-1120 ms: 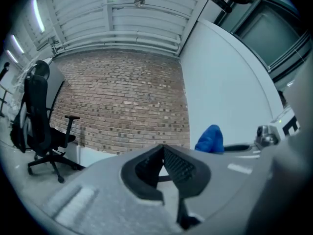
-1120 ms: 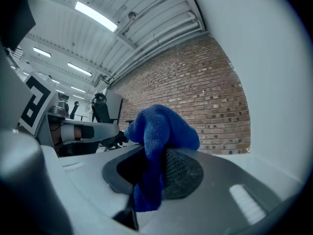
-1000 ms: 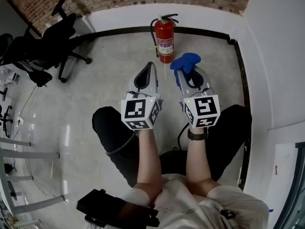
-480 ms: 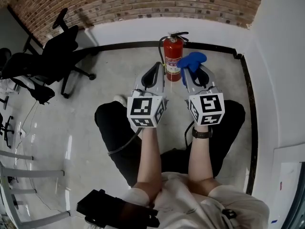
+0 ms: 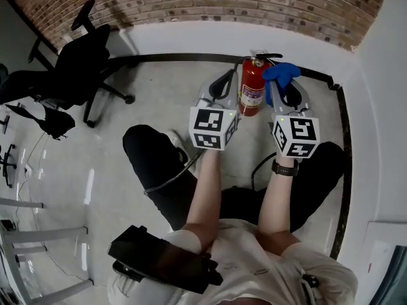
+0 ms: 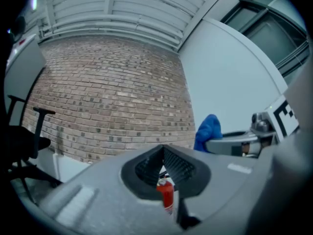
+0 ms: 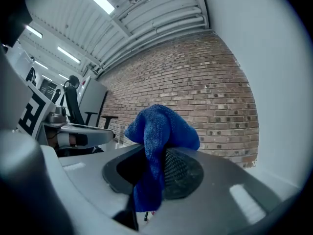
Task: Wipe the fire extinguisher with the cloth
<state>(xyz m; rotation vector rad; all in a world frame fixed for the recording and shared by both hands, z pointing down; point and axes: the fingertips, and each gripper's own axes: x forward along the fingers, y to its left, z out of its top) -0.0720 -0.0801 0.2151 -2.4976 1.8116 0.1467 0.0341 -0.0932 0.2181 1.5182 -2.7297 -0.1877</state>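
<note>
A red fire extinguisher (image 5: 252, 89) stands upright on the concrete floor near the white wall. My left gripper (image 5: 228, 76) is just left of it, jaws shut and empty; in the left gripper view (image 6: 163, 151) the extinguisher (image 6: 167, 195) shows below the closed tips. My right gripper (image 5: 284, 81) is just right of the extinguisher's top and is shut on a blue cloth (image 5: 281, 72), which bunches over the jaw tips (image 7: 155, 153). The cloth (image 7: 160, 131) hangs down between the jaws. It also shows in the left gripper view (image 6: 208, 131).
Black office chairs (image 5: 71, 62) stand at the left. A brick wall (image 5: 210, 2) with a white base runs behind the extinguisher, and a black strip (image 5: 172, 58) follows the floor edge. The person's legs (image 5: 156, 164) and a cable (image 5: 166, 183) lie below the grippers.
Both grippers have moved forward to flank the extinguisher, which stood well ahead of them before. The cloth stays clamped in the right gripper.
</note>
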